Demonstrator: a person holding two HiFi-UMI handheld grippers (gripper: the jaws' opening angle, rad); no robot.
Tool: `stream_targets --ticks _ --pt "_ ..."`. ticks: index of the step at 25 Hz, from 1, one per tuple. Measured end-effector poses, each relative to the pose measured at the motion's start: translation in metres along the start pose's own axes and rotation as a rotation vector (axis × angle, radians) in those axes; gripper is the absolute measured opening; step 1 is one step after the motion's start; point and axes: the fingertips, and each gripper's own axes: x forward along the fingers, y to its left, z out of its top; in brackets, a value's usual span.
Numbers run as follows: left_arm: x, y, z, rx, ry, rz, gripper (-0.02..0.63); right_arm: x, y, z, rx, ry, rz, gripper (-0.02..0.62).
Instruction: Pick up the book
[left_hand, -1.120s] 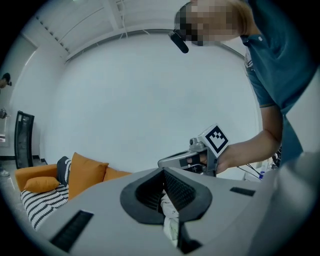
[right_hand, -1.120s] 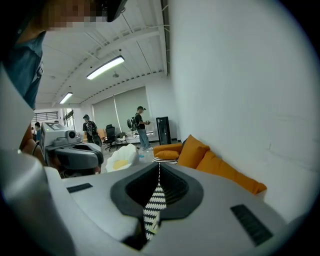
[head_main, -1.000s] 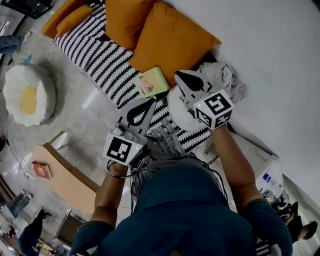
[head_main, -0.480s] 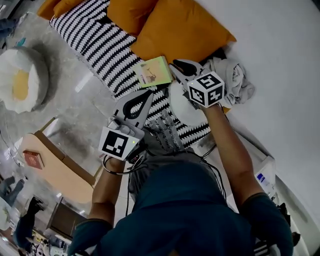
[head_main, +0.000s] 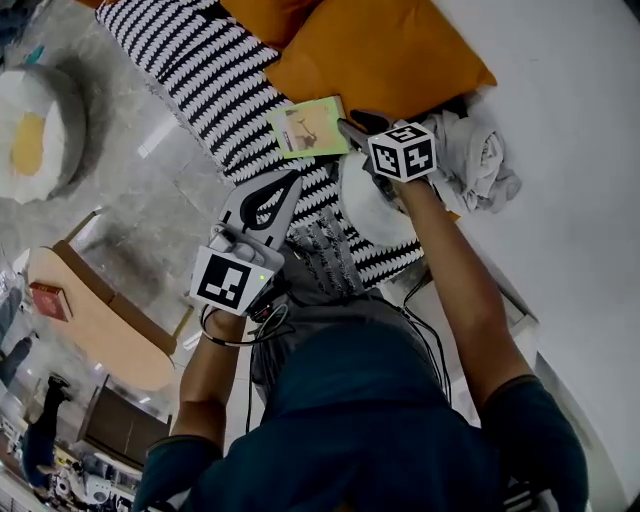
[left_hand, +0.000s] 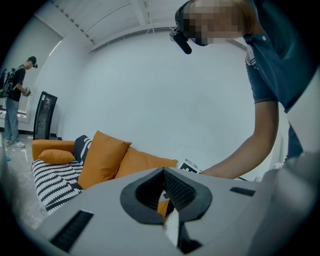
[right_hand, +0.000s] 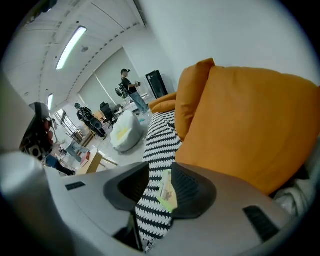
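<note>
Fingers of the right gripper are mostly hidden behind its marker cube in the head view. Only dark tips poke out, just beside the right edge of the book, and whether they touch it cannot be told from above. The book lies flat on the striped sofa, close under an orange cushion. The left gripper hangs over the sofa's front edge, apart from the book, its tips meeting. A white rounded thing under the right forearm is hard to identify, and a grey cloth lies bunched beside it.

From the left gripper view, the left gripper is clenched on nothing. Through the loop behind the tips show only slivers of orange and white. The book is out of sight here. A bare forearm crosses above the fingers, and the sofa's far end is cut off at the left.

From the right gripper view, the right gripper has just been opening and stands released. The book shows in the gap, foreshortened, on the stripes — the pads do not press it. Its cover print is too small to read. The grey cloth is clipped at the lower right.
</note>
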Motion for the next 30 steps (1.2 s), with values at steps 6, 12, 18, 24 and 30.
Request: stream_targets --ticks 6,12,18,24,30 --pt "-0.002 0.014 -0.018 -0.04 0.016 0.024 0.002 0.031 -0.023 -0.034 0.044 0.1 -0.018 0.149" --pt "0.002 0.025 -0.025 -0.072 -0.04 0.036 0.003 0.054 -0.044 -0.062 0.08 0.177 -0.037 0.164" --pt "0.001 0.034 -0.044 -0.111 0.021 0.055 0.003 0.07 -0.058 -0.077 0.12 0.217 -0.034 0.19" --pt "0.003 0.042 -0.053 -0.126 0.011 0.073 0.003 0.084 -0.07 -0.089 0.162 0.255 -0.024 0.19" --pt "0.004 0.044 -0.061 -0.147 0.013 0.077 0.002 0.097 -0.081 -0.106 0.227 0.278 -0.008 0.19"
